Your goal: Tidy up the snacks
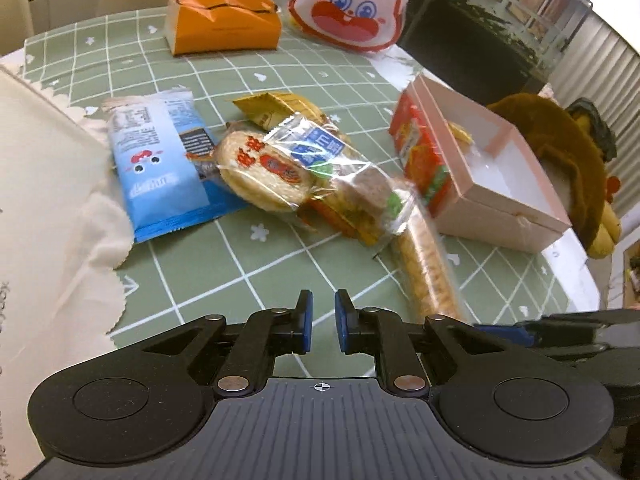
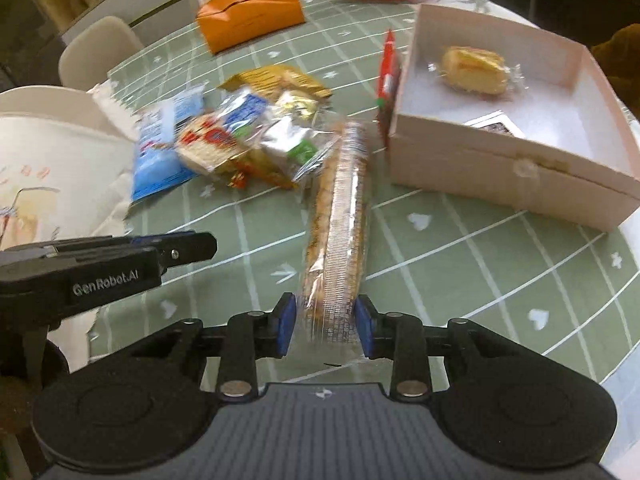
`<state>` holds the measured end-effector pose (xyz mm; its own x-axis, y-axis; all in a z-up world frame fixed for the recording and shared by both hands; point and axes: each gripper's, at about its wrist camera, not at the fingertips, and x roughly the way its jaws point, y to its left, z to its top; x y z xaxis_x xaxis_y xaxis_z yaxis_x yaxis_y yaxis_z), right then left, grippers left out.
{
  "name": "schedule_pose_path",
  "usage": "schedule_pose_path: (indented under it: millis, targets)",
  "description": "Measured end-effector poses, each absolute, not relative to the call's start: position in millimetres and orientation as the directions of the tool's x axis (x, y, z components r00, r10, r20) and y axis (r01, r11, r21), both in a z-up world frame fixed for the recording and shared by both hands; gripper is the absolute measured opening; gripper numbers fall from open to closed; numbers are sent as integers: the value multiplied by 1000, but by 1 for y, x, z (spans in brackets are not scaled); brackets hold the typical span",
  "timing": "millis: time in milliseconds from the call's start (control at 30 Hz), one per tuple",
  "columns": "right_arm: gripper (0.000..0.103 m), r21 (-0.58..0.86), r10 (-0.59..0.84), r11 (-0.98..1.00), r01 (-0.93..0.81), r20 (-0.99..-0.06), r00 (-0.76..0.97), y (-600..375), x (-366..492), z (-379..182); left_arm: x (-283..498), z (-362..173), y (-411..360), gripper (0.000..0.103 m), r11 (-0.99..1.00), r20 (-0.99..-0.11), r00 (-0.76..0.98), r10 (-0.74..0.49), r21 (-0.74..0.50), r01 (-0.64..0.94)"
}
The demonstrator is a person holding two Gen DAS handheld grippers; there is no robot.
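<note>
A: What is the surface like?

B: A counter (image 2: 460, 248) under a green cloth with a white grid. Take the pale pink box (image 2: 516, 176) as the landmark: it stands open, with a wrapped yellow cake (image 2: 474, 70) inside near its far wall and a small dark packet (image 2: 498, 126) by its near wall.

A: And the snacks outside it?

B: A red packet (image 2: 387, 80) leans against the box's left wall. Further left of the box lies a heap: a round rice cracker (image 1: 264, 170) in clear wrap, a gold packet (image 1: 276, 110) and a blue packet (image 1: 160, 164) at the heap's far left. Beyond the box are an orange tissue box (image 2: 250, 14) and a rabbit-face bag (image 1: 352, 4).

A: The fingers?

B: The right gripper (image 2: 325, 326) has its fingers clamped on the near end of a long biscuit sleeve (image 2: 340, 216), which reaches toward the box's near left corner. The left gripper (image 1: 323, 320) is left of that sleeve, its fingers drawn narrow with nothing between them.
</note>
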<state>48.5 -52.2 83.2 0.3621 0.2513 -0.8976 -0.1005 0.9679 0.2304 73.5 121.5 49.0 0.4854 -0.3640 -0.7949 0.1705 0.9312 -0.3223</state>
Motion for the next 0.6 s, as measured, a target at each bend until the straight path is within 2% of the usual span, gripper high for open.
schedule_pose_path:
  millis: [133,167,267,300,367,500,600]
  targets:
    - [33,233,253,967,-100,-898,360,-55,37,86,69,48,116,16,928,-802,467,-373,-320,191]
    - [37,226,246,969,-95,-899,363,-57,34,86,68,47,114,16,929,-806,463,-369,-313,196]
    - [65,187,197,980,-65,-901,386,-66,29,86,65,40,106,16,935,-821,449,-352,-286,210]
    - [69,169,176,984,-53,-901,397,-69,27,86,65,38,104,16,936,-825,445,-349,-280,215]
    - [72,156,159,987,-41,-902,402,-74,26,85,63,34,101,16,937,-833,435,-342,-270,221]
    - [85,136,134,990,-25,-902,411,-81,21,79,59,29,97,16,940,-838,436,-328,-244,237]
    - [87,139,135,990,-20,-905,404,-81,21,74,59,29,98,16,939,-836,438,-330,-245,240]
